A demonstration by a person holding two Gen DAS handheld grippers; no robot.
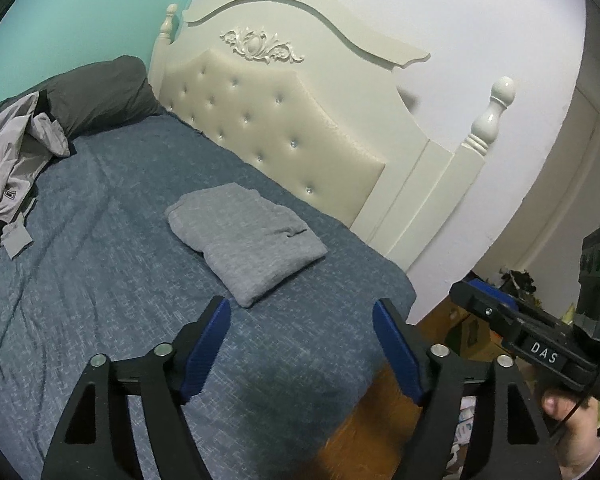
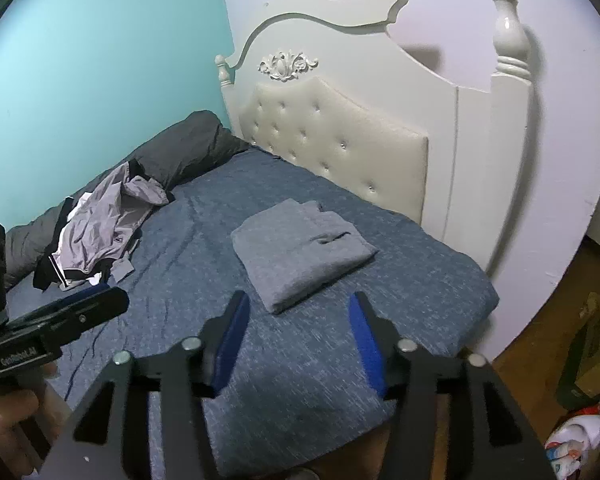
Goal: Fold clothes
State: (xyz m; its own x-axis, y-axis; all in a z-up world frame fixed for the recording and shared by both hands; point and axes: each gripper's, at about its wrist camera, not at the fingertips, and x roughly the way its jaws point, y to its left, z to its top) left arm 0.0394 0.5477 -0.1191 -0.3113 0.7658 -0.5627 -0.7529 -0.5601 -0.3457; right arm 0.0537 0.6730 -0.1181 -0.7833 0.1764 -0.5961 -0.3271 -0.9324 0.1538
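Leftmost, I see loose clothes [image 2: 96, 236] heaped by the dark pillow [image 2: 188, 148]. Centre, the folded grey garment [image 1: 246, 236] lies flat on the blue bedspread [image 1: 100, 280], near the headboard [image 1: 284, 120]. My left gripper [image 1: 302, 344] and right gripper [image 2: 296, 340] both gape, holding nothing.

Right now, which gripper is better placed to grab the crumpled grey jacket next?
Probably the left gripper: the crumpled grey jacket lies on the left side of the bed, nearer it. Both grippers are open and empty; the right gripper faces the folded grey garment.
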